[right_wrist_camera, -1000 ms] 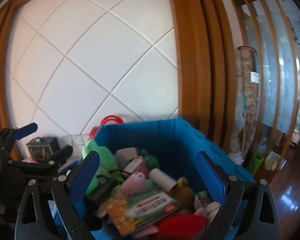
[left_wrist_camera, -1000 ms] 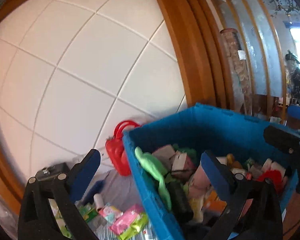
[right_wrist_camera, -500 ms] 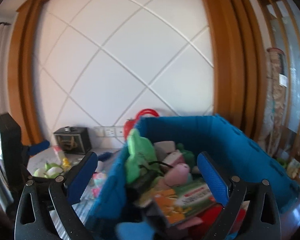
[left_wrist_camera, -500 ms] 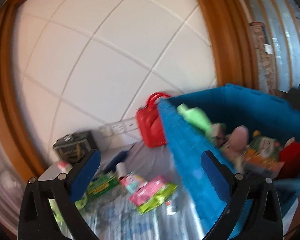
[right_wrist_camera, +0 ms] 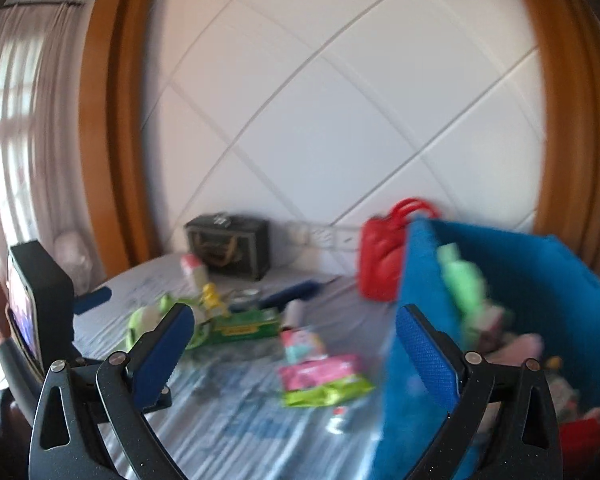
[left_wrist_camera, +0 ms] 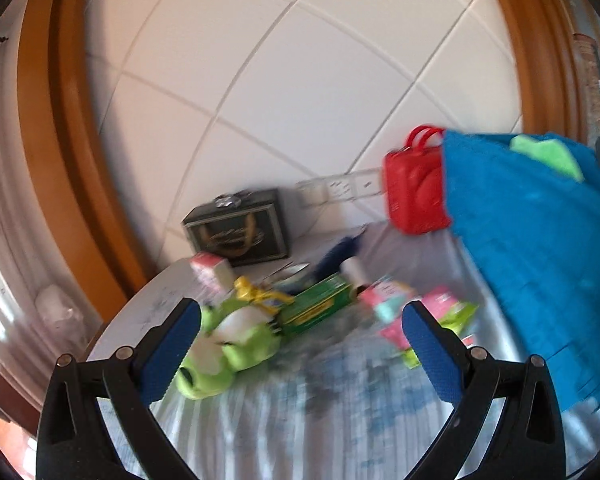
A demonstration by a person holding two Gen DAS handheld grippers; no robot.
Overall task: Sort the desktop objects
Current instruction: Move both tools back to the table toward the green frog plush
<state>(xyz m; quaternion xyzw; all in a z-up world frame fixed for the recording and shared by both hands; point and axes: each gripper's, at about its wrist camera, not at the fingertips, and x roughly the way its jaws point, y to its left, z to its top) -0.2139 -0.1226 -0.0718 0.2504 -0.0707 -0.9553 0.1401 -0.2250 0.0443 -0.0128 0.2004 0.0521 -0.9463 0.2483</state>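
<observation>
Both my left gripper and right gripper hang wide open, empty, facing loose items left of the blue bin, ready to pick.

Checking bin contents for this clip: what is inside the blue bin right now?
In the right wrist view the blue bin holds a green plush, something pink and something red, all blurred. Its near wall hides whatever lies deeper.

- The right tongs hang spread wide and empty above the worktop.
- A blue bin full of toys stands at right, a red bag behind it.
- A green box and a pink packet lie apart on the cloth.
- The picture is blurred.
</observation>
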